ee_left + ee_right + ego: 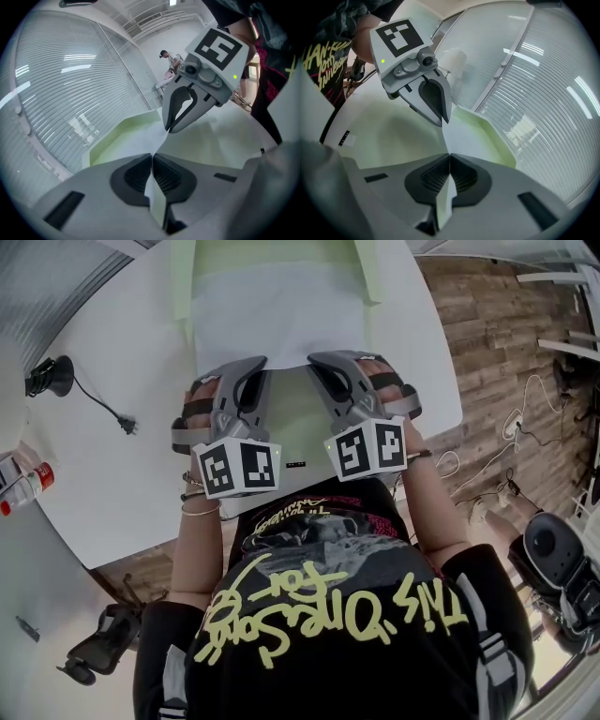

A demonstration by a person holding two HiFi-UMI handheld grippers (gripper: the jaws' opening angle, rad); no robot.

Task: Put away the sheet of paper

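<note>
While its near edge is clamped by the left hand-held gripper [255, 367] and right hand-held gripper [321, 362], the sheet of paper [281, 315] lies over a green folder [183, 277]; a black cable [105, 407] is seen leftward on the bench [122, 465], and "This Ones For" is printed on the shirt [356, 615].

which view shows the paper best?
Head view: most of the paper shows from above, with the left gripper and right gripper on its near edge. Each gripper view shows only the pinched edge between shut jaws and a slanted strip beyond.
</note>
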